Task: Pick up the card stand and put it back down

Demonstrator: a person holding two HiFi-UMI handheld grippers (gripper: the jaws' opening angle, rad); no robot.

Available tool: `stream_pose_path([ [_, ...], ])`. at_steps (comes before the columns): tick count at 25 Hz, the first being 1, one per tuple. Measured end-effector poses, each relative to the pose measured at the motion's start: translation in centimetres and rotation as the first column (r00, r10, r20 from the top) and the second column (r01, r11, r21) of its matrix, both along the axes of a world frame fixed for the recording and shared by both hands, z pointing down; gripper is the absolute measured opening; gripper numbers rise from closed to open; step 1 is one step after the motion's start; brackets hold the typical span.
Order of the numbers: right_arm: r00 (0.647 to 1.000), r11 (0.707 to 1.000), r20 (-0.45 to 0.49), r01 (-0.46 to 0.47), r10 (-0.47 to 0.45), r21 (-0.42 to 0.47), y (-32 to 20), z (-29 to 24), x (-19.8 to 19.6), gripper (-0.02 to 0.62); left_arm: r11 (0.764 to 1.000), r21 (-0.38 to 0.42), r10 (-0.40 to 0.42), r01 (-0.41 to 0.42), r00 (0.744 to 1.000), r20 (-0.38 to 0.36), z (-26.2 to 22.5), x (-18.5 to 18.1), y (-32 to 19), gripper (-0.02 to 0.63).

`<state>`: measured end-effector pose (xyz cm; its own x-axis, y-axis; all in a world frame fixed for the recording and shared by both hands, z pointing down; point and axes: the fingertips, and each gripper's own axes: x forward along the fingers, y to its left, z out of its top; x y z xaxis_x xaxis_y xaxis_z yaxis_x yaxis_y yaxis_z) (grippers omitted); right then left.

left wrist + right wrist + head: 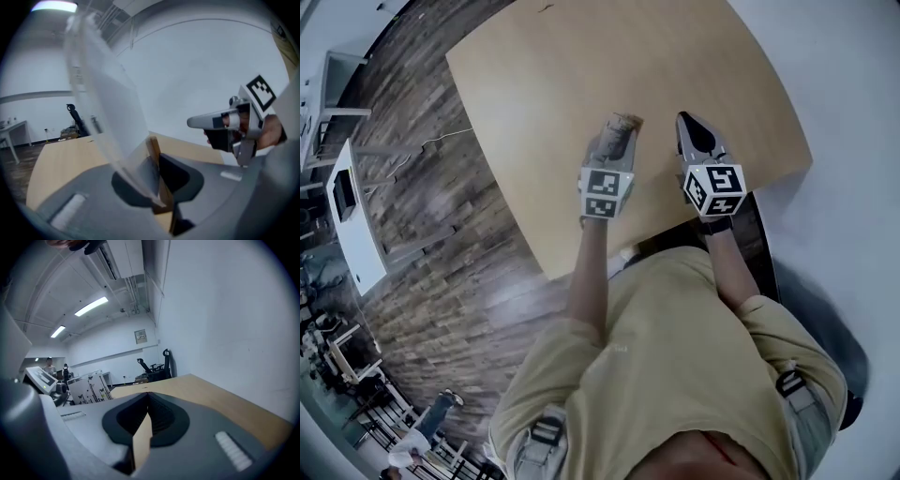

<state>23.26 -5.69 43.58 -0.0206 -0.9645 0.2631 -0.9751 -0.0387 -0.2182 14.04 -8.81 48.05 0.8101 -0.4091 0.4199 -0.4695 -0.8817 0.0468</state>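
Head view: the left gripper holds the stand over the table, near the edge closest to the person. The right gripper hangs just beside it, nearer the table's right edge.

Left gripper view: the jaws are nearly closed and clamp the stand's wooden base. Its clear panel tilts up to the left, raised off the table. The right gripper shows at the right.

Right gripper view: the right gripper's jaw tips meet on nothing, above the table.
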Motion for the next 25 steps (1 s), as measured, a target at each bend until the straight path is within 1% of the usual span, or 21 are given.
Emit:
stream_pose_path([
  [2,0.999,0.999,-0.022,0.026,-0.026,0.022,0.4,-1.9,-1.2,0.006,0.999,0.013,-0.05,0.051,0.997,-0.054,-2.8,-1.5,0.2,0.044],
  [5,0.996,0.995,-0.05,0.075,-0.072,0.063,0.7,-4.4,-3.5,0.006,0.992,0.074,-0.098,0.106,0.989,-0.11,-6.7,-3.8,0.5,0.044],
  [8,0.99,0.987,-0.072,0.131,-0.125,0.096,0.9,-6.5,-6.3,0.006,0.976,0.123,-0.161,0.179,0.976,-0.148,-10.0,-6.5,0.9,0.044],
  [11,0.979,0.973,-0.086,0.193,-0.183,0.125,0.8,-8.9,-9.1,0.006,0.955,0.139,-0.237,0.263,0.954,-0.182,-12.7,-9.4,1.2,0.044],
  [13,0.97,0.962,-0.106,0.234,-0.221,0.142,0.9,-10.7,-10.8,0.006,0.938,0.133,-0.289,0.32,0.935,-0.206,-14.3,-11.4,1.4,0.044],
  [15,0.959,0.95,-0.126,0.27,-0.252,0.155,1.1,-11.9,-12.4,0.006,0.918,0.143,-0.336,0.37,0.916,-0.218,-15.3,-13.6,1.8,0.044],
  [16,0.955,0.945,-0.132,0.286,-0.267,0.159,1.3,-12.2,-13.4,0.006,0.904,0.16,-0.361,0.397,0.908,-0.212,-15.5,-14.9,2.1,0.044],
  [18,0.944,0.933,-0.139,0.32,-0.299,0.164,1.7,-12.5,-15.4,0.006,0.869,0.219,-0.409,0.444,0.893,-0.188,-16.0,-17.5,2.8,0.044],
  [20,0.932,0.92,-0.144,0.355,-0.334,0.167,2.0,-12.6,-17.4,0.006,0.84,0.269,-0.438,0.47,0.882,-0.175,-17.0,-19.5,3.6,0.043],
  [23,0.91,0.897,-0.15,0.409,-0.386,0.168,2.1,-12.8,-20.1,0.006,0.817,0.299,-0.46,0.493,0.87,-0.175,-17.9,-21.9,4.3,0.043],
  [25,0.894,0.882,-0.153,0.442,-0.42,0.165,2.1,-12.8,-21.8,0.006,0.803,0.285,-0.488,0.522,0.853,-0.187,-17.8,-23.6,4.5,0.043],
])
